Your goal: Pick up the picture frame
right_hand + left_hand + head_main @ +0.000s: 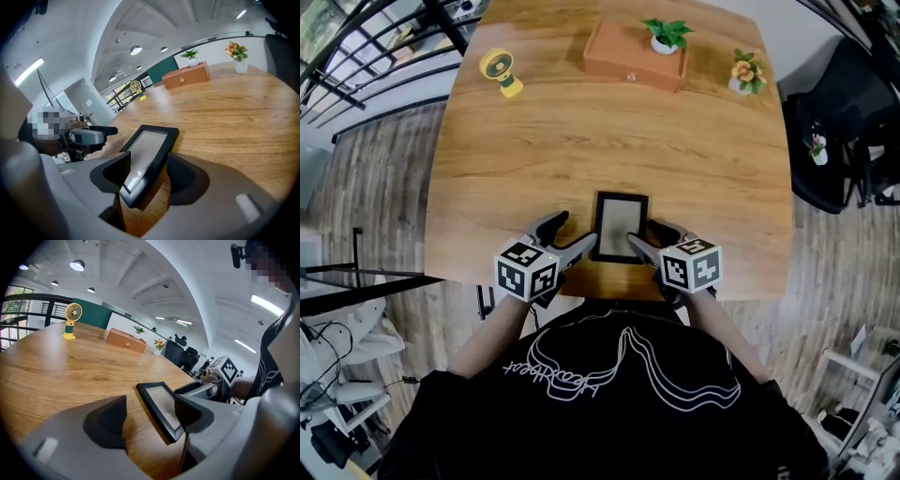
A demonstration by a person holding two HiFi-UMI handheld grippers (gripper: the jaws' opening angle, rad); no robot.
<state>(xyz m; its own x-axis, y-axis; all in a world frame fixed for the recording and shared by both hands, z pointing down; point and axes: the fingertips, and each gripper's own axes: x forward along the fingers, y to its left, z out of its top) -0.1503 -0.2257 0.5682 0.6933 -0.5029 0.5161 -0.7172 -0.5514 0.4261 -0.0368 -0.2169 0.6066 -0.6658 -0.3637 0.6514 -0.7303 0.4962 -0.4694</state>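
We saw our right gripper (149, 160), jaws apart, straddling the near end of the black picture frame (151, 140) on the table (234, 108).

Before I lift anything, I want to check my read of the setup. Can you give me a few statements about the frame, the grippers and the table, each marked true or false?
1. The frame lies flat on the table, near the person's edge. True.
2. The left gripper is shut on the frame. False: its jaws stand apart, with the frame's edge in the gap.
3. A plant stands on the box. True.
4. The fan is at the table's far right. False: it is at the far left.
5. The right gripper has a frame corner between its jaws. True.
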